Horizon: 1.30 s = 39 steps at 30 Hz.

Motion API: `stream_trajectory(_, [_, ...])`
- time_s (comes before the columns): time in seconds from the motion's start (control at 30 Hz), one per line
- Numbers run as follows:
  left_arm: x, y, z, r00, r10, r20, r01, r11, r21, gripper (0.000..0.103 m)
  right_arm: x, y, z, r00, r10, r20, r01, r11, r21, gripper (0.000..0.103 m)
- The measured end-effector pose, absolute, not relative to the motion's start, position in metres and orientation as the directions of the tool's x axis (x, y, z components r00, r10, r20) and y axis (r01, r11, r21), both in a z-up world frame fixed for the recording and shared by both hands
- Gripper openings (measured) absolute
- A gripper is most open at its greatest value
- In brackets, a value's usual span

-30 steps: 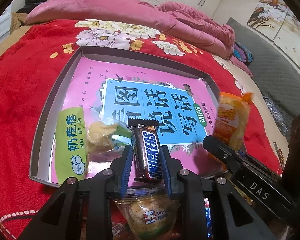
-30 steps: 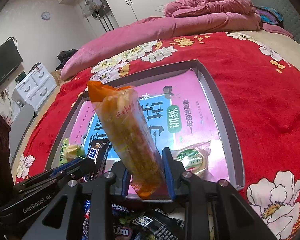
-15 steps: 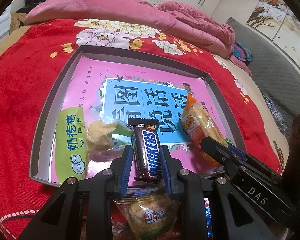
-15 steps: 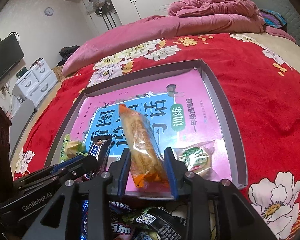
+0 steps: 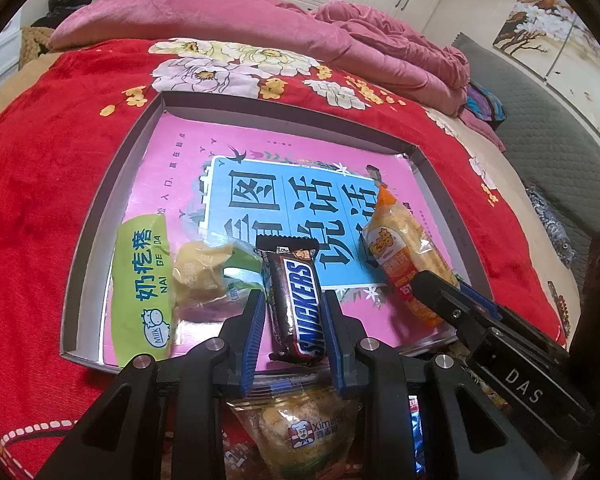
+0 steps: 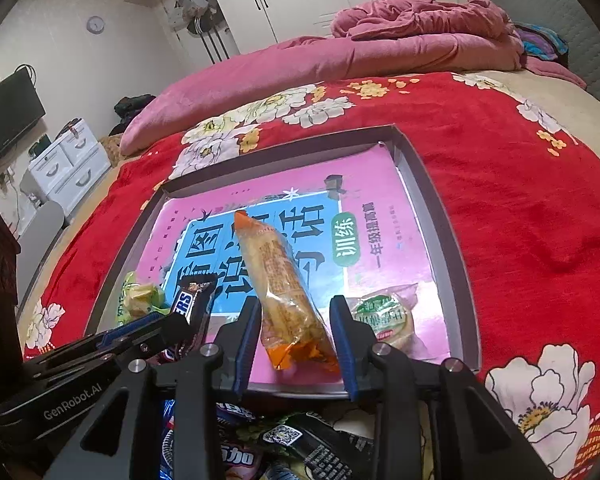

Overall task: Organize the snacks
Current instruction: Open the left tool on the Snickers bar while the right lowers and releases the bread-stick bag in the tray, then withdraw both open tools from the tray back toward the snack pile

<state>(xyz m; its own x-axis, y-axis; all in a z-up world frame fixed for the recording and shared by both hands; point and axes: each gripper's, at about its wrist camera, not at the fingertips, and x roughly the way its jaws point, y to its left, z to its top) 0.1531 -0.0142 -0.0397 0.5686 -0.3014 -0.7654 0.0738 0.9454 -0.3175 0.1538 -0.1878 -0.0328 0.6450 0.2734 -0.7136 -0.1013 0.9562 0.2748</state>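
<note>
A grey tray (image 5: 112,184) lined with a pink book lies on the red bedspread. My left gripper (image 5: 294,312) is shut on a Snickers bar (image 5: 296,304), which rests low over the tray's near edge. My right gripper (image 6: 296,332) stands open around an orange snack packet (image 6: 280,280) that lies on the book; a gap shows beside its right finger. The packet (image 5: 404,252) and the right gripper's side (image 5: 500,344) also show in the left wrist view. The Snickers bar (image 6: 192,304) shows in the right wrist view.
In the tray lie a green milk-candy packet (image 5: 144,288), a yellow-green snack (image 5: 204,276) and a round green-labelled cake (image 6: 380,316). Several loose snacks (image 6: 284,440) are heaped before the tray. A pink quilt (image 5: 260,24) lies at the bed's far side.
My right gripper lowered the orange packet from upright to lying on the book, then its jaws spread apart. The left gripper and Snickers bar barely moved.
</note>
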Motion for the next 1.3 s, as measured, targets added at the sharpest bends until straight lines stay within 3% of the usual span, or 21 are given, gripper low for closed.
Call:
stream_trajectory(0.13, [0.152, -0.015, -0.040, 0.569, -0.298, -0.766, 0.077, 0.947, -0.312, 0.031, 0.154, -0.192, -0.031, 0.656, 0.254, -0.711, -0.088, 0.961, 0.262, 0.036])
stream_trajectory(0.27, [0.150, -0.016, -0.039, 0.572, -0.284, -0.769, 0.085, 0.954, -0.289, 0.040, 0.151, -0.195, -0.029, 0.669, 0.242, -0.703, -0.075, 0.963, 0.260, 0.040])
stream_trajectory(0.73, [0.148, -0.015, -0.035, 0.580, -0.281, -0.764, 0.087, 0.955, -0.285, 0.056, 0.147, -0.196, -0.023, 0.688, 0.227, -0.689, -0.074, 0.967, 0.245, 0.052])
stream_trajectory(1.3, [0.139, -0.018, -0.025, 0.609, -0.268, -0.747, 0.121, 0.962, -0.246, 0.063, 0.137, -0.195, -0.013, 0.723, 0.178, -0.668, -0.075, 0.981, 0.181, 0.064])
